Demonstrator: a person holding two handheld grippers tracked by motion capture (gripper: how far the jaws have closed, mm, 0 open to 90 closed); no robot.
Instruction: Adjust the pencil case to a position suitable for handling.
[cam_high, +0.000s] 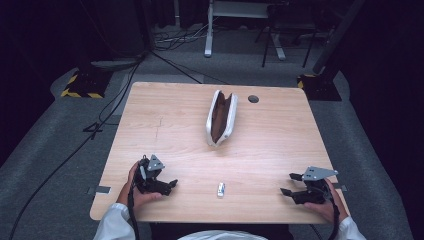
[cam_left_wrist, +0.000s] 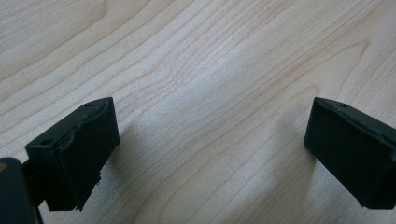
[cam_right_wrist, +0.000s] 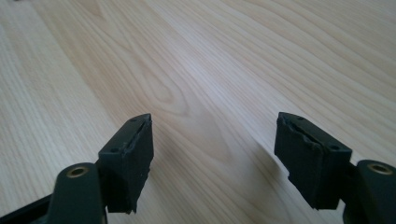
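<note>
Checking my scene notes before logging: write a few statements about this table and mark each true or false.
1. The pencil case lies open on the table. True.
2. The left gripper is shut on the small white object. False: its jaws are apart with bare wood between them, and the object lies apart from it.
3. The right gripper is open. True.
4. The small white object is inside the pencil case. False: it lies near the table's front edge, between the two grippers.

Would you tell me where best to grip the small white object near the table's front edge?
Probably across the narrow width of the small white object, coming from above: it lies flat, long axis pointing away from the person, roughly midway between both open grippers.
</note>
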